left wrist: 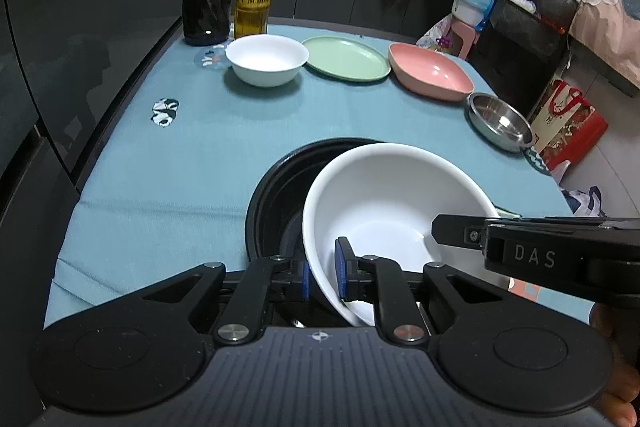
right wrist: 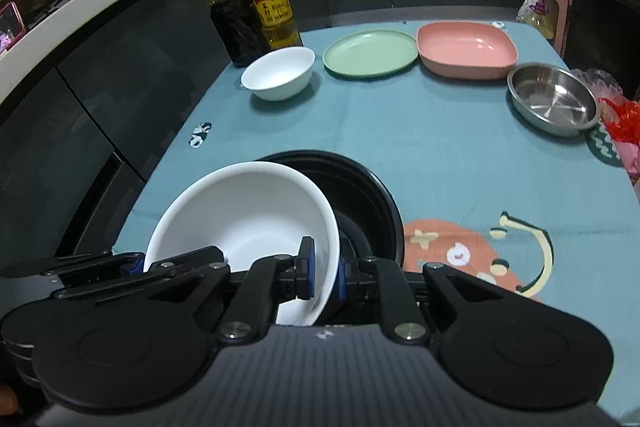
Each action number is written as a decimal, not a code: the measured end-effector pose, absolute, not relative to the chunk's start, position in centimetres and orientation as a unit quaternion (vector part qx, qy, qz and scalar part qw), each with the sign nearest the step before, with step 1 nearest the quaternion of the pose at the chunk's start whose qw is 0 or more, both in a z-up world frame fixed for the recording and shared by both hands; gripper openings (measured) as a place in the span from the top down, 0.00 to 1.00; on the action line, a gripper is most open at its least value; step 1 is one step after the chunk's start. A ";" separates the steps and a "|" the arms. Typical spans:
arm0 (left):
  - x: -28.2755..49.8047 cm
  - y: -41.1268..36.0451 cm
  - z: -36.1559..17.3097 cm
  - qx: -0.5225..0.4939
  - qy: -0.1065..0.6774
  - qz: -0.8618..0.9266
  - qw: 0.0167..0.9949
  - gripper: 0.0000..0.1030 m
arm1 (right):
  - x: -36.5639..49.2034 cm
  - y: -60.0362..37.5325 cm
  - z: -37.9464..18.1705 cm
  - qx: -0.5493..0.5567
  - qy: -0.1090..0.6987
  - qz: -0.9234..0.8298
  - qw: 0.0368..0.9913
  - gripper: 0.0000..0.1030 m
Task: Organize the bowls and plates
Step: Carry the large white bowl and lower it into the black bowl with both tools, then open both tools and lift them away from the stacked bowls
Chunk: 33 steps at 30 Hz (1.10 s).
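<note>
We held the large white round bowl (left wrist: 384, 211) tilted over the black dish (left wrist: 276, 195), left gripper (left wrist: 322, 273) and right gripper (right wrist: 323, 273) both clamped on its rim. Bare blue tablecloth (left wrist: 200, 163) lay open beyond.

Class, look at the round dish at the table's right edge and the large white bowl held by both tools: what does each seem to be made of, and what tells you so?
Round dish: likely stainless steel, a grey polished surface with mirror-like streaks and glints.

Large white bowl: probably glazed ceramic or melamine; smooth, opaque, evenly white with a soft sheen. The look alone cannot settle which.
</note>
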<state>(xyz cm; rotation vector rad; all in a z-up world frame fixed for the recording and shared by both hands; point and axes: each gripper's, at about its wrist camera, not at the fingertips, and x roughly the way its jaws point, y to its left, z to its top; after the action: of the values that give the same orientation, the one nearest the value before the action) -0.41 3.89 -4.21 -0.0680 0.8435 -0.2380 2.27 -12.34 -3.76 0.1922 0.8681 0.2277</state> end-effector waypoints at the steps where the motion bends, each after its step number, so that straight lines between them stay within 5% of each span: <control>1: -0.4 3.9 -4.3 -0.032 0.409 -0.115 0.905 0.89 | 2.2 -12.3 -3.8 0.093 0.419 0.109 0.896 0.98; 33: 2.4 3.2 -6.7 -0.002 0.429 -0.097 0.898 0.87 | 3.9 -12.9 -5.5 0.109 0.436 0.097 0.888 0.98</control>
<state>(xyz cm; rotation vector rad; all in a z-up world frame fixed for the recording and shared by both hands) 2.40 3.16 -6.70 -0.0050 0.8875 -0.2007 3.88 -12.86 -5.54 0.2274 0.9061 0.2012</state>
